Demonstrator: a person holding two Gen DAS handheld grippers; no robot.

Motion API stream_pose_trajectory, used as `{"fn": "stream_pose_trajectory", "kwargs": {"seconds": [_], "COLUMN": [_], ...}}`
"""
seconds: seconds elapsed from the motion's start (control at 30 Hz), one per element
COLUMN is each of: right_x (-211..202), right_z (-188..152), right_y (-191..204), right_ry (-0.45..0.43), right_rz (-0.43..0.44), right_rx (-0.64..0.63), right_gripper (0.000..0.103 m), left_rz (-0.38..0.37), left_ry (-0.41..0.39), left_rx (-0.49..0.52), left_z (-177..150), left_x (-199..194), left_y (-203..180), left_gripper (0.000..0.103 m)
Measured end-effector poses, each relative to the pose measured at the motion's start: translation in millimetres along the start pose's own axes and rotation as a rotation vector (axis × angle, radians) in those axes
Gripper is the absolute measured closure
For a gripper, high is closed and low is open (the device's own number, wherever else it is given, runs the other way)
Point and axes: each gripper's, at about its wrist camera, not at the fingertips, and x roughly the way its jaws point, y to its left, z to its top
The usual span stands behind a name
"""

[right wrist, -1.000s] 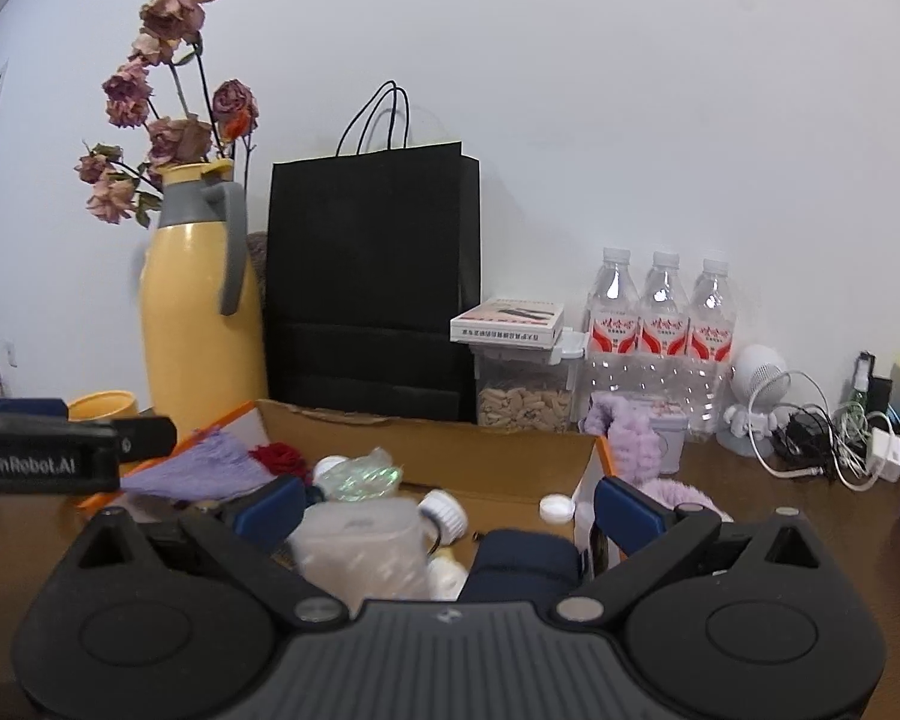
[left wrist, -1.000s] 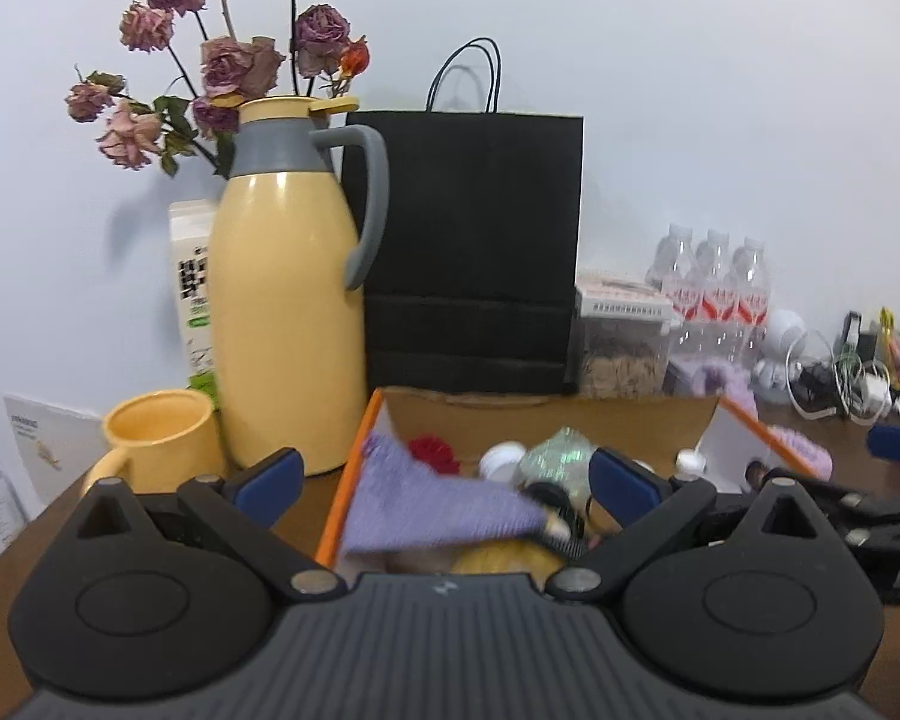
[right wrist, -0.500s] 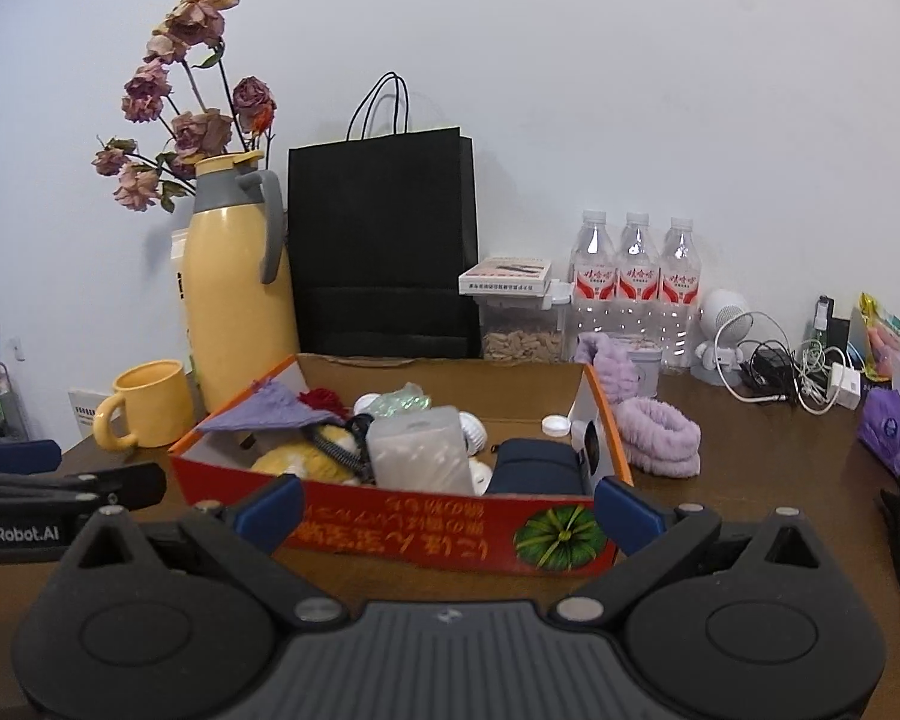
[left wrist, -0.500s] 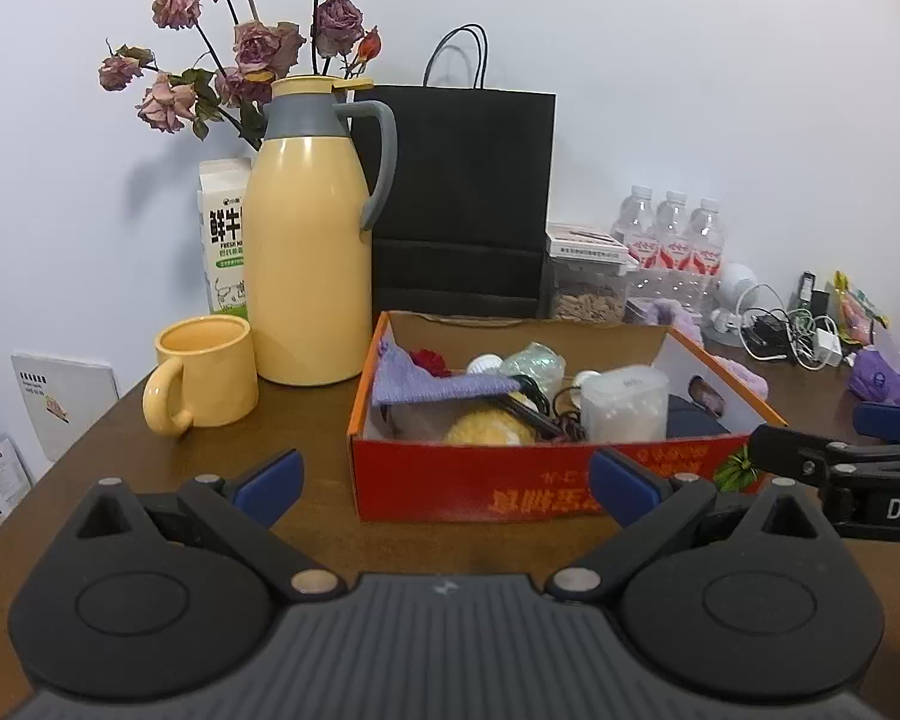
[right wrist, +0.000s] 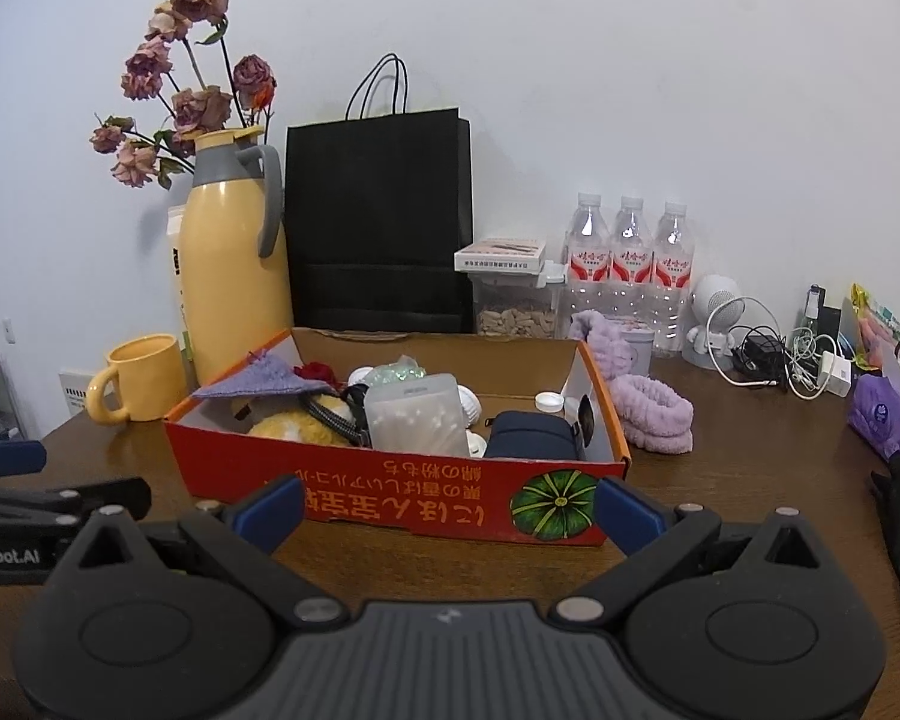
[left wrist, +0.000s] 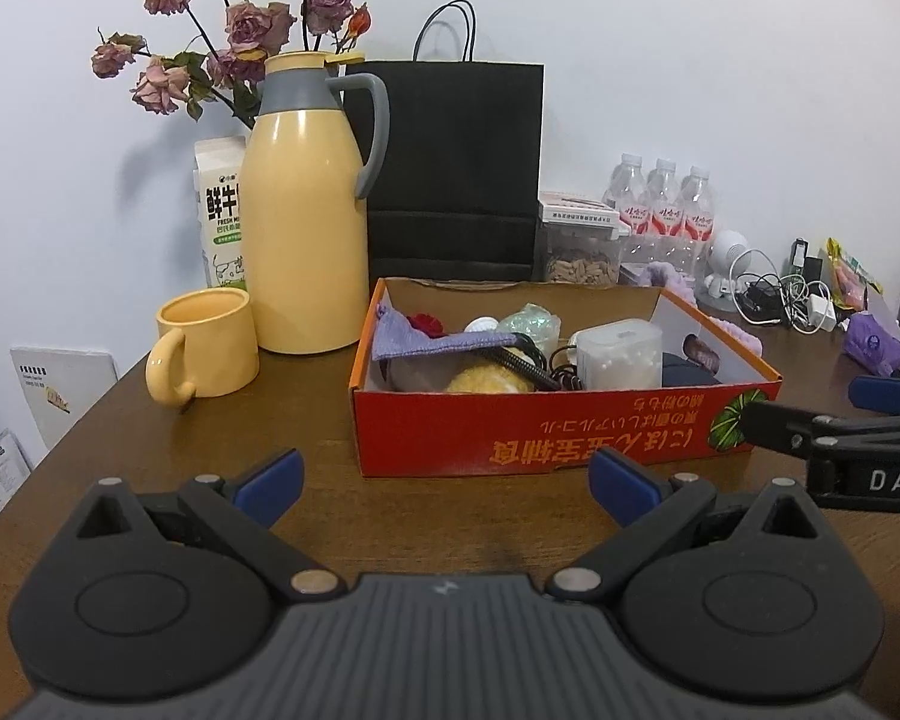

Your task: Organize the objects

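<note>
The dark brown wooden bench (right wrist: 750, 516) carries a red cardboard box with a pumpkin print (right wrist: 390, 480) at its middle, and most of the small things already lie inside it. In the box are a lilac knitted cloth (right wrist: 264, 381), a fuzzy yellow ball (right wrist: 297, 423), a frosted plastic case of cotton swabs (right wrist: 417, 417), a navy blue pouch (right wrist: 531, 435) and a small white bottle cap (right wrist: 549, 401).

The sorting looks largely done, judging by how full the box is. Left outside are a fluffy lilac headband (right wrist: 651, 411) just beside the box's right wall, a purple packet (right wrist: 885, 420) near the right edge, and a tangle of white chargers and cables (right wrist: 774, 357) at the back.

The left tool (left wrist: 447, 483) and the right tool (right wrist: 450, 507) hover in front of the box, both spread wide and holding nothing.
</note>
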Motion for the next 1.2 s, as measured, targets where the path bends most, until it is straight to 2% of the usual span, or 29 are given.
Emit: {"fn": "stream_pose_trajectory", "kwargs": {"seconds": [1.2], "right_x": [-2.0], "right_z": [0.1], "right_y": [3.5], "right_ry": [-0.006], "right_rz": [0.000], "right_rx": [-0.005], "right_gripper": [0.000], "left_rz": [0.003], "left_ry": [-0.002], "left_rx": [-0.014], "left_z": [0.1], "left_x": [0.1], "left_y": [3.9], "left_gripper": [0.000]}}
